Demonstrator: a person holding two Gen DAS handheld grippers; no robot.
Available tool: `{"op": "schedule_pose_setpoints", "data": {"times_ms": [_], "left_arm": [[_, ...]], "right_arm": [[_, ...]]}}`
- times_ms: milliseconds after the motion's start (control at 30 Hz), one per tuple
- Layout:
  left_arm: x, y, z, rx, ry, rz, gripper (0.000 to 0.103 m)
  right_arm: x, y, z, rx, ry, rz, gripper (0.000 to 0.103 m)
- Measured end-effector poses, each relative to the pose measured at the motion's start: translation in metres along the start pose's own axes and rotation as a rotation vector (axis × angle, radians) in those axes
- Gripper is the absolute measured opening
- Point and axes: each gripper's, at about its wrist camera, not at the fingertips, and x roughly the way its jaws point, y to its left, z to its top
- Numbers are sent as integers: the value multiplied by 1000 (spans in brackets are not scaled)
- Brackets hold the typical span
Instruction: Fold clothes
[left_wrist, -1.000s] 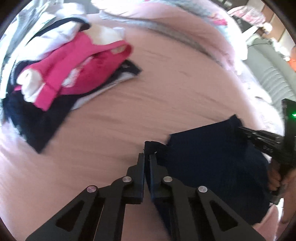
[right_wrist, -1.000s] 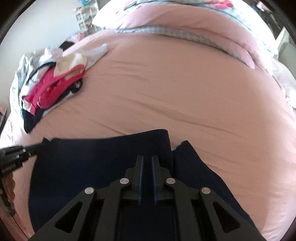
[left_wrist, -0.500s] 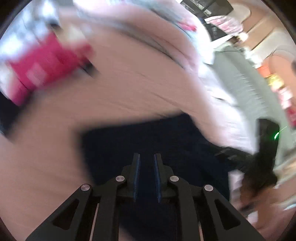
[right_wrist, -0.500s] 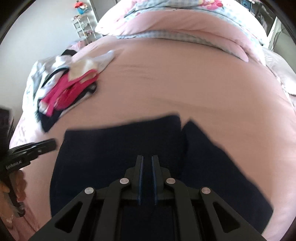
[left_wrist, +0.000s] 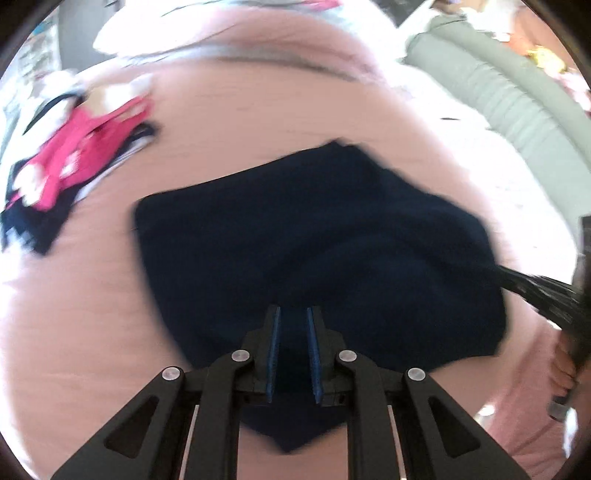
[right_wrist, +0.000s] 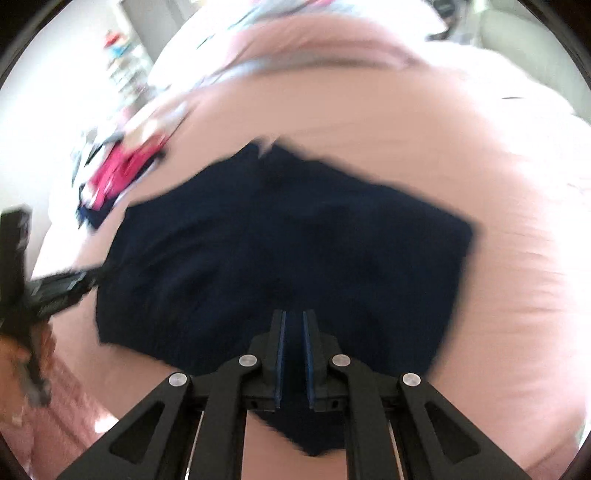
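Two grippers over one navy garment (left_wrist: 317, 251), which lies spread on the pink bedsheet (left_wrist: 92, 332); both views motion-blurred.

Left gripper (left_wrist: 293, 354): jaws parted by a narrow gap, blue pads (left_wrist: 274, 354) visible on the inner faces, dark cloth seen between them. Cannot tell whether the pads actually pinch the fabric or hover just above its near edge.

Right gripper (right_wrist: 293, 354): same posture, a narrow gap with navy cloth showing between the fingers; contact likewise undeterminable. In the left wrist view its black body enters at the garment's right edge, tips at or just beside the fabric.

Garment: near edge dips to a point just below the fingers in both views; a notch shows at its far edge (right_wrist: 266, 147).

Pile of clothes (left_wrist: 74, 155), pink, white and dark pieces, sits on the sheet left of and beyond the garment, apart from it. Pillows (left_wrist: 229, 33) lie well beyond the garment. Grey-green padded surface (left_wrist: 517, 96) lies beyond it to the right.
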Motion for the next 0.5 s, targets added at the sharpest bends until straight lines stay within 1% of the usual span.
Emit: {"op": "schedule_pose_setpoints", "data": {"times_ms": [33, 100, 167, 200, 300, 400, 433, 500], "left_arm": [[2, -11, 1, 22, 1, -18, 13], [16, -31, 15, 68, 11, -28, 13], [35, -40, 41, 101, 8, -18, 13], [42, -44, 52, 107, 3, -15, 13], [61, -42, 89, 61, -15, -27, 13], [86, -47, 124, 60, -24, -19, 13], [97, -49, 132, 71, -5, -21, 13], [124, -54, 141, 98, 75, -46, 13]], "right_arm": [[-3, -12, 1, 29, -13, -24, 9], [-3, -40, 7, 89, -5, -52, 10], [0, -69, 16, 125, 0, -59, 19], [2, -84, 22, 141, 4, -64, 26], [20, -108, 30, 191, 43, -42, 31], [47, -124, 40, 210, 99, -32, 36], [54, -124, 42, 194, 105, -46, 38], [59, -119, 46, 138, 72, -62, 39]]}}
